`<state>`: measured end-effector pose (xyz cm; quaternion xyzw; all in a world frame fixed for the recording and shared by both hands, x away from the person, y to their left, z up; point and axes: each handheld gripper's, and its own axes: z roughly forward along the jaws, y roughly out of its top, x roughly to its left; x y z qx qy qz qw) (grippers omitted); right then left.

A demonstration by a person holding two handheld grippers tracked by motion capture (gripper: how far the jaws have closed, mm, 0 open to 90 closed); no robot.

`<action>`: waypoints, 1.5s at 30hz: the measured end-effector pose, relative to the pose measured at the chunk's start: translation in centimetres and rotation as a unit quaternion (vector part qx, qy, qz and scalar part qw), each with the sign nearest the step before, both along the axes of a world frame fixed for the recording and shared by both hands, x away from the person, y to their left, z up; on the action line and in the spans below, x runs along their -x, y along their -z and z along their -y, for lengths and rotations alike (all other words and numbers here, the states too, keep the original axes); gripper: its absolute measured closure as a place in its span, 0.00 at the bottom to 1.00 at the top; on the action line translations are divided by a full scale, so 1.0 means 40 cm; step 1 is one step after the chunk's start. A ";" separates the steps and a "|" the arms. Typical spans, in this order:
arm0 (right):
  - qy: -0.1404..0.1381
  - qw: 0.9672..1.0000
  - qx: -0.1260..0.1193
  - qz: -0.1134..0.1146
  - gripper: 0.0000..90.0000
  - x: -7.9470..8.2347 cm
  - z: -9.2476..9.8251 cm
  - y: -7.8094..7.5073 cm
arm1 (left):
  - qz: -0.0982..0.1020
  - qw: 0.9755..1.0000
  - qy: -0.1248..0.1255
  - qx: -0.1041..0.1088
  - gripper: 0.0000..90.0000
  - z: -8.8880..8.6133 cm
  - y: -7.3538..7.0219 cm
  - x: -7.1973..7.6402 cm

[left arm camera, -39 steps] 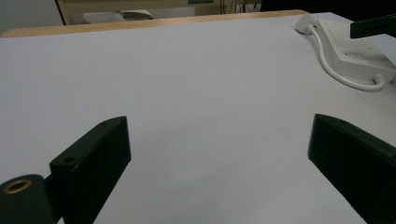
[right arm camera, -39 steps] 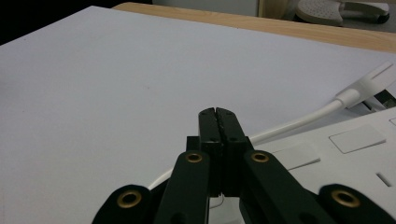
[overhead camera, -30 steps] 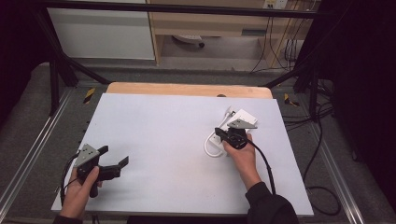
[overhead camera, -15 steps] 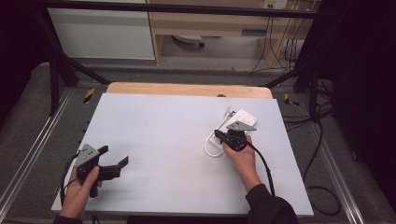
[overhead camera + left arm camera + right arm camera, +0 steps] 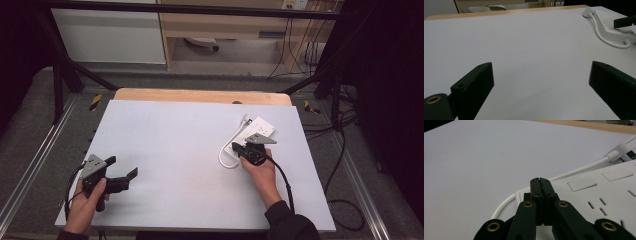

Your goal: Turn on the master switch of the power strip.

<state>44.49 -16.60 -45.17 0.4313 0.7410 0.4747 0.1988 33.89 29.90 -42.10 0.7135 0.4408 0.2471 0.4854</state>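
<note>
Pulling back toward the person, right gripper [image 5: 541, 180] now over power strip's [image 5: 599, 192] near end, jaws pressed together, empty | left gripper [image 5: 541, 82] unmoved, spread wide | possibly pressing a switch.

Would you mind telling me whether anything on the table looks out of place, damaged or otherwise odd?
Nothing stands out. The white power strip lies flat at the table's far right, its cable looping loosely beside it. The right gripper is shut over the strip's corner; the left gripper is open over bare table.

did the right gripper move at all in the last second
Yes: the right gripper slid slightly toward the person along the white power strip, which stayed put.
</note>
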 end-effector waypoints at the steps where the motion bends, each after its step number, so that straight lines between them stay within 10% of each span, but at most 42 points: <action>1: 0.001 1.000 0.000 0.000 1.00 0.000 0.001 0.001 | 0.000 1.000 -0.001 0.000 0.06 0.000 0.000 0.000; 45: 0.001 1.000 0.012 -0.012 1.00 0.001 -0.014 0.004 | -0.002 1.000 -0.002 -0.002 0.07 0.002 0.001 0.000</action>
